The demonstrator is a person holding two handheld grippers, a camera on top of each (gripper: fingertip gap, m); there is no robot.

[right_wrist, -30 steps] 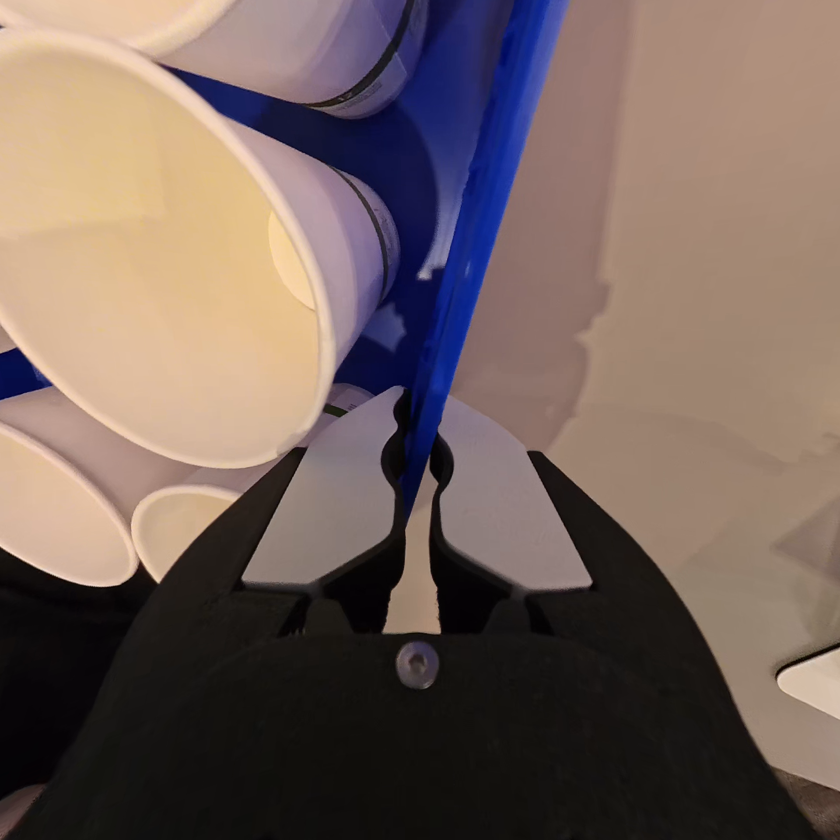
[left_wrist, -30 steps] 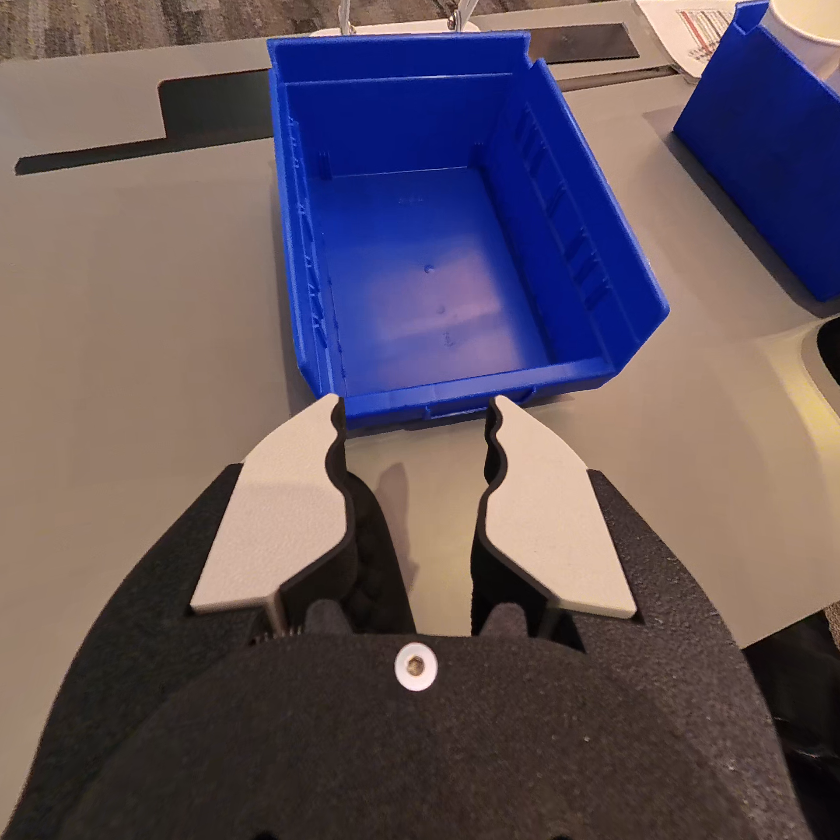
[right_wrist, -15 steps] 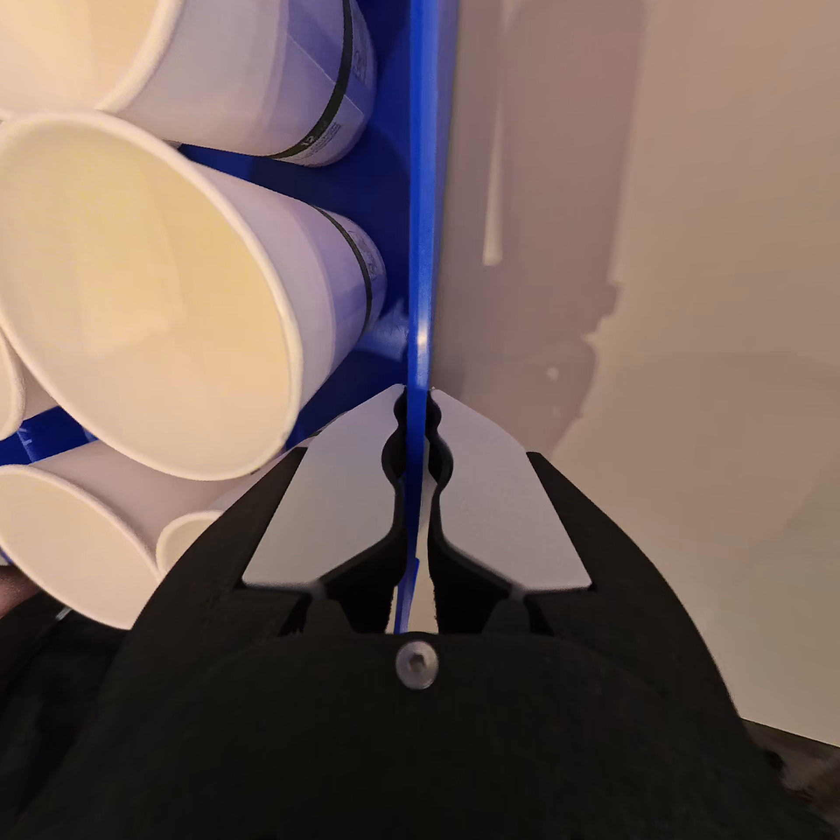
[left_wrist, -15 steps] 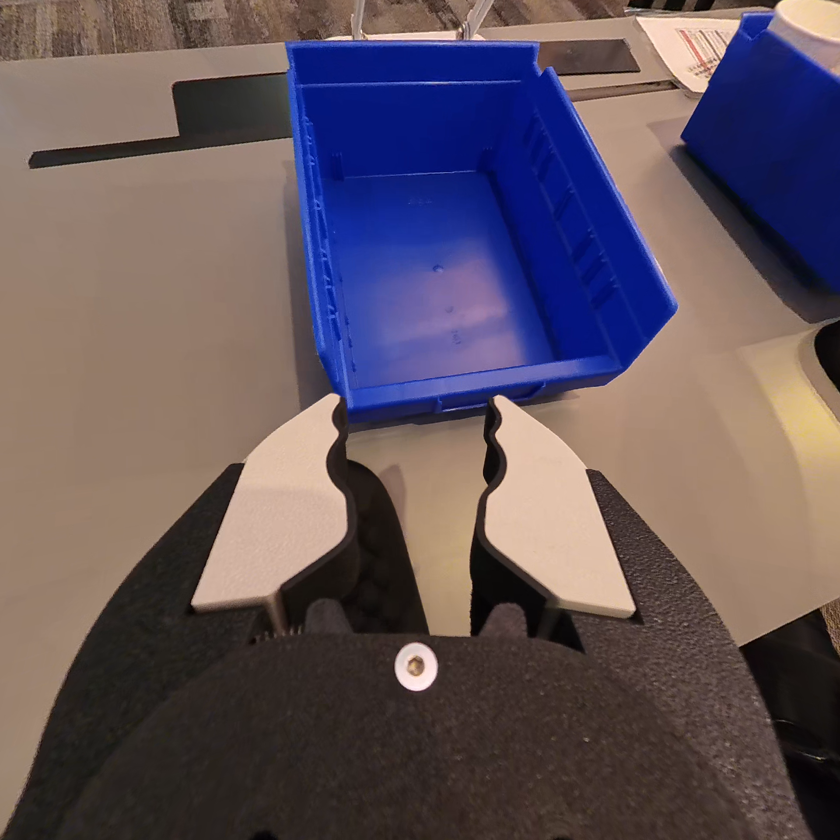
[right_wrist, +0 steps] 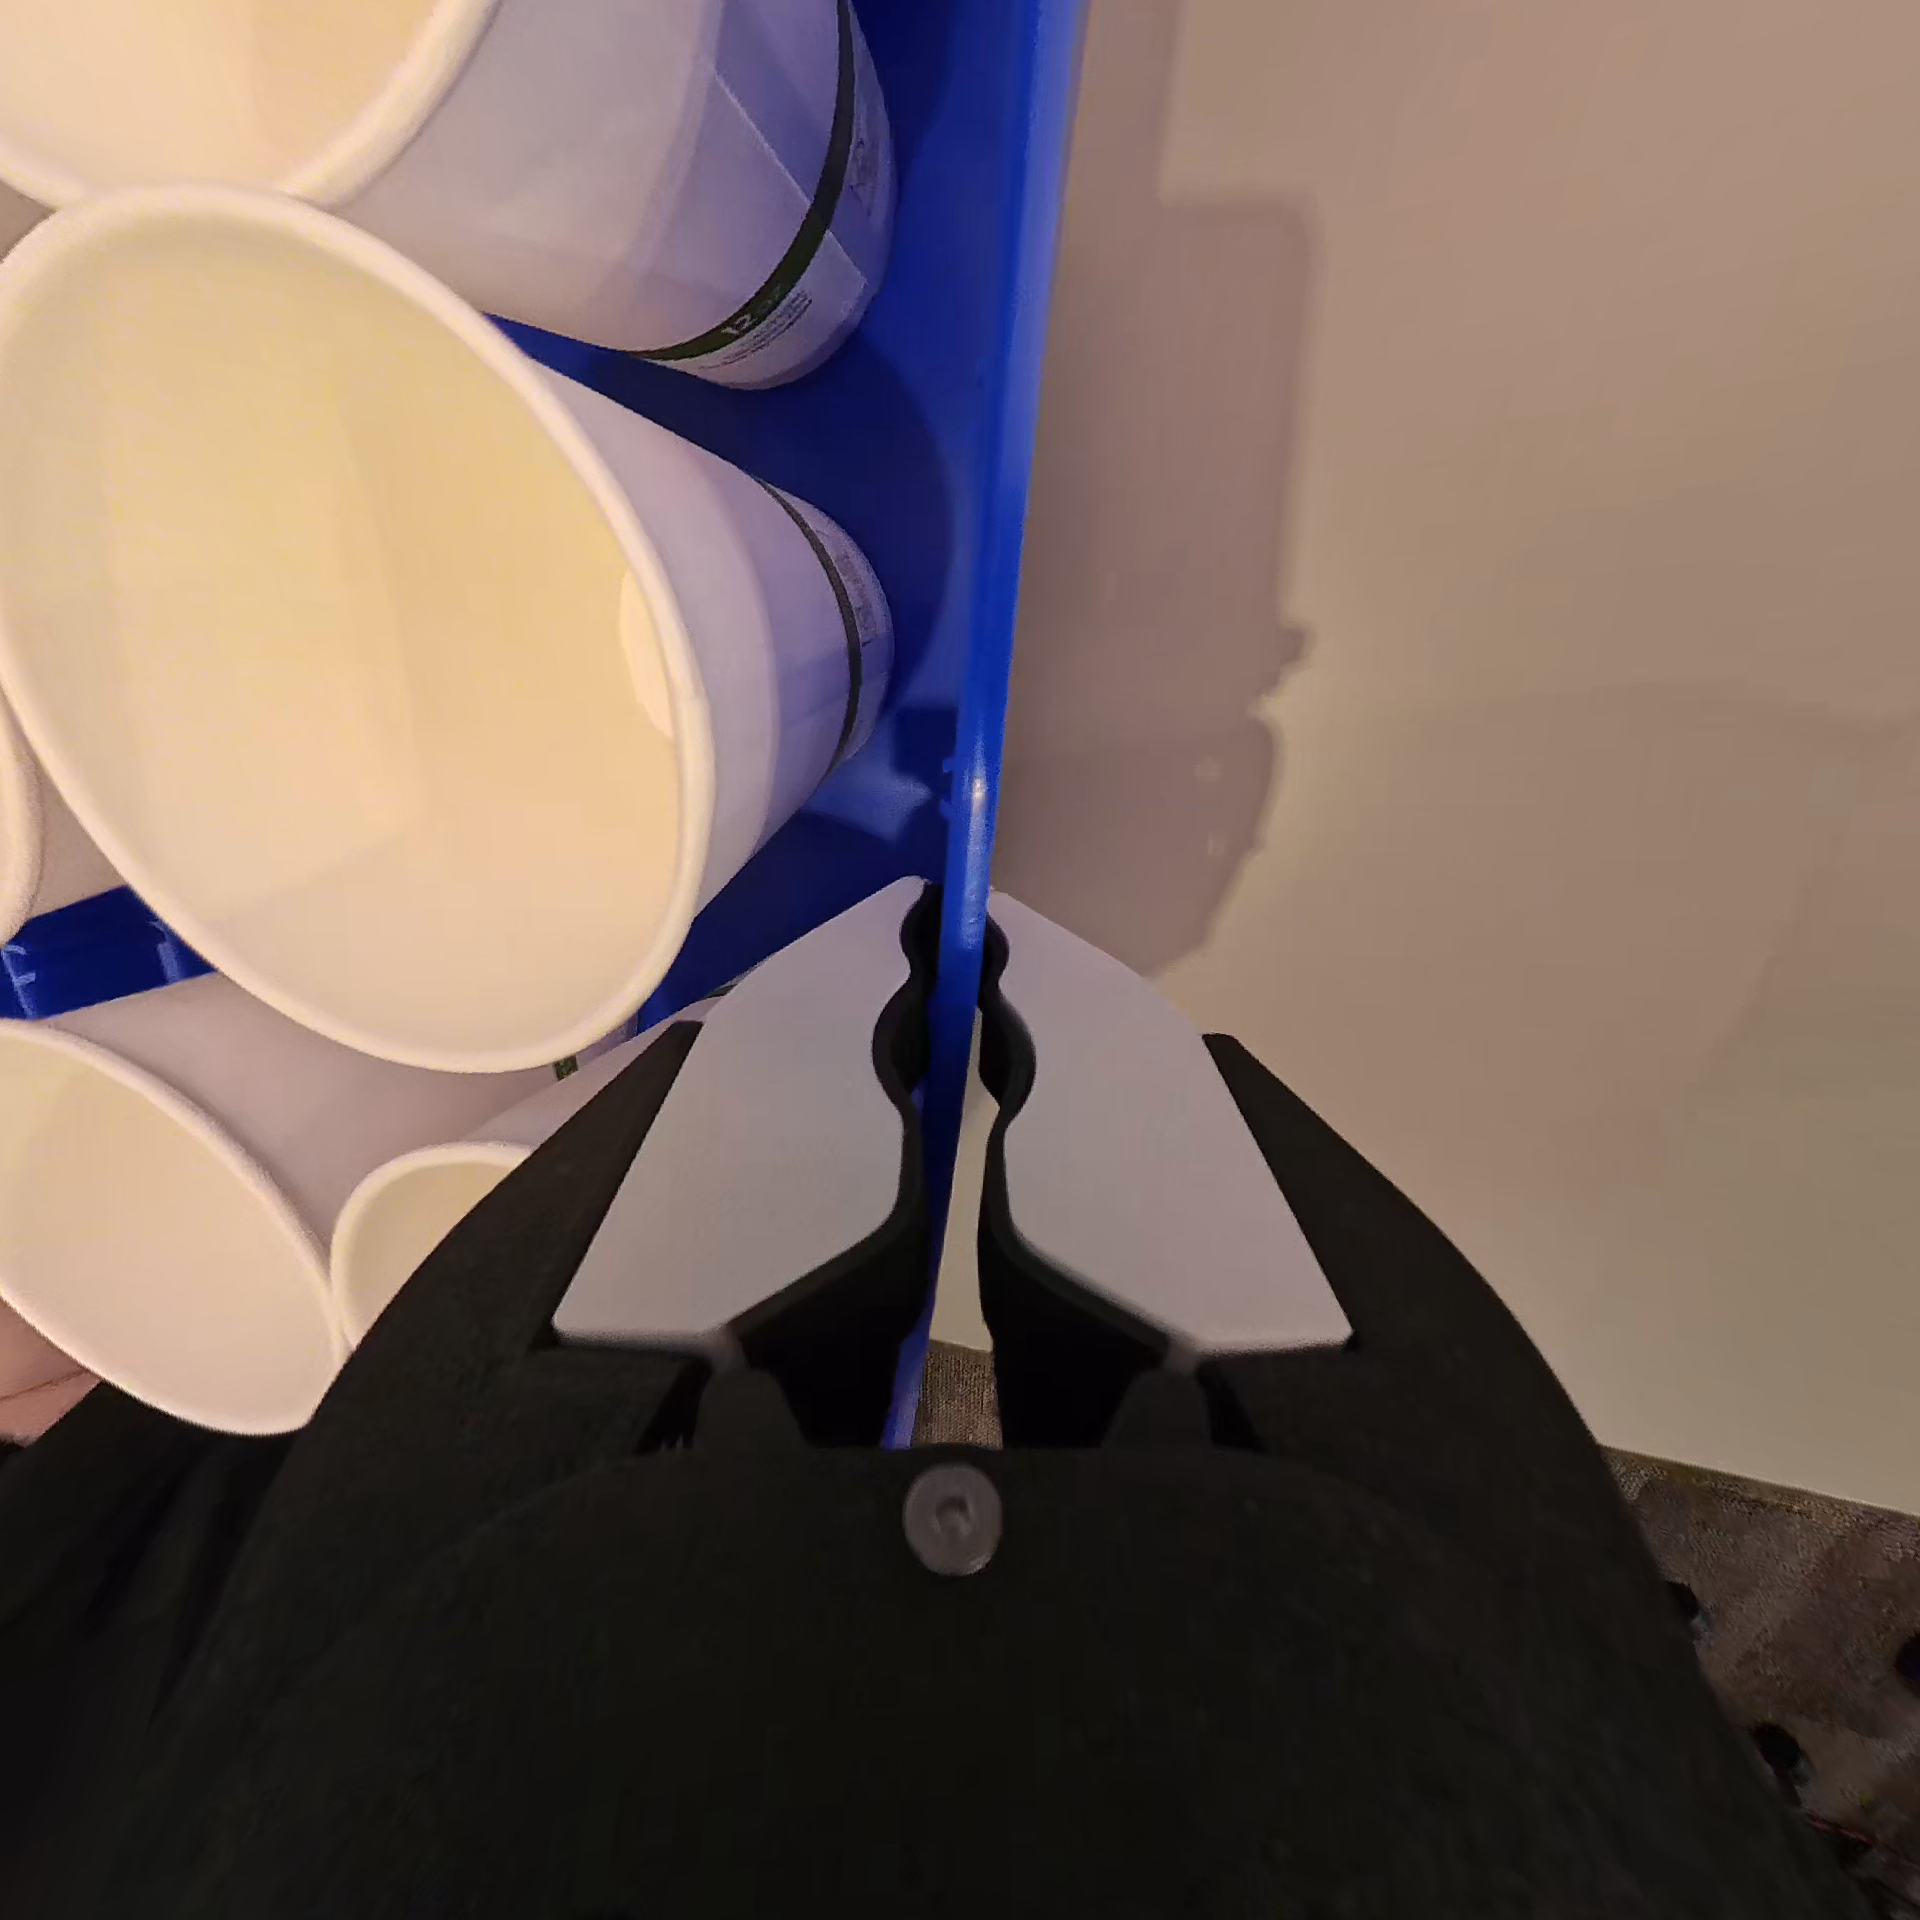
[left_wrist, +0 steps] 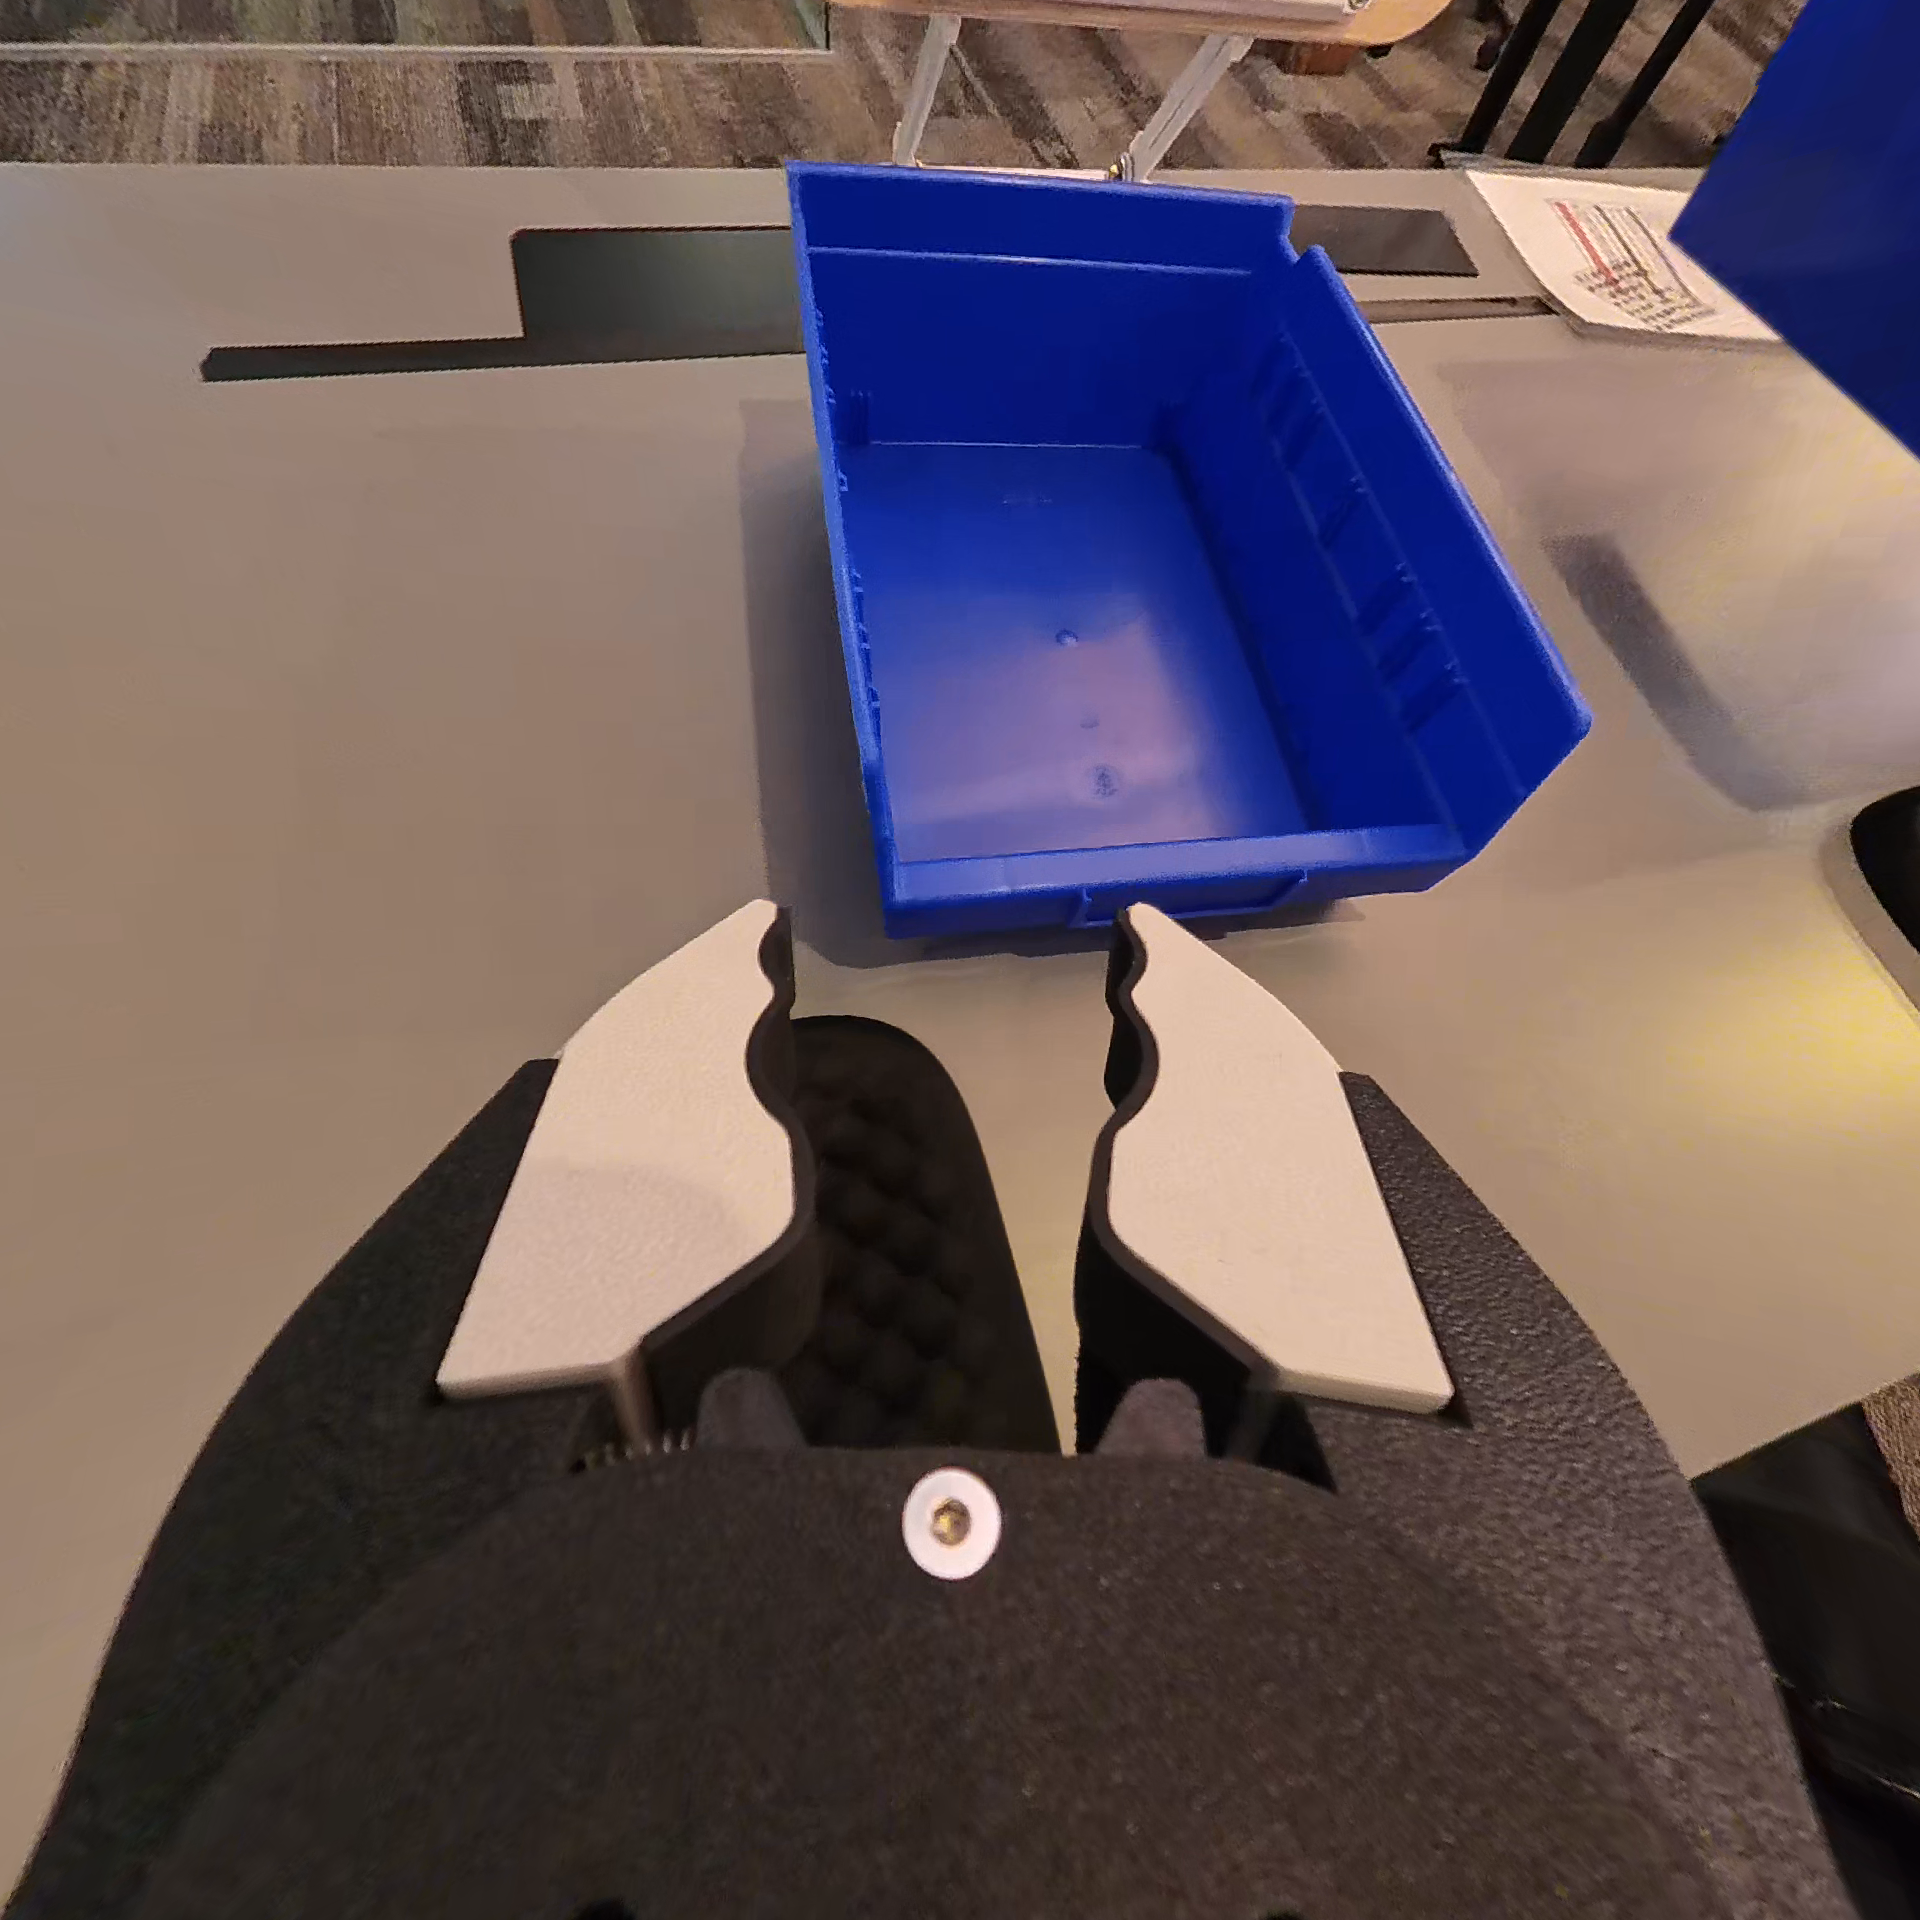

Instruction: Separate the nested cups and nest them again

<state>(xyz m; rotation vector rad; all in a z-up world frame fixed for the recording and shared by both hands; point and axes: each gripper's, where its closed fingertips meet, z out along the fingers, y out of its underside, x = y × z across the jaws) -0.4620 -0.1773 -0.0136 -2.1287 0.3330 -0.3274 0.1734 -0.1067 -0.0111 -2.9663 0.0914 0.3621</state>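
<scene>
Blue bin wall (right_wrist: 982, 623) is pinched in the right claw (right_wrist: 954, 904); left claw (left_wrist: 951, 920) gapes wide, empty.

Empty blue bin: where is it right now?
In the left wrist view, the empty blue bin sits on the grey table, just ahead and slightly right of the open left hand-held gripper.

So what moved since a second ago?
The right tool stayed shut on the wall of the blue bin of paper cups and lifted it, leaving its shadow on the table. The left tool stayed open before the empty blue bin.
</scene>
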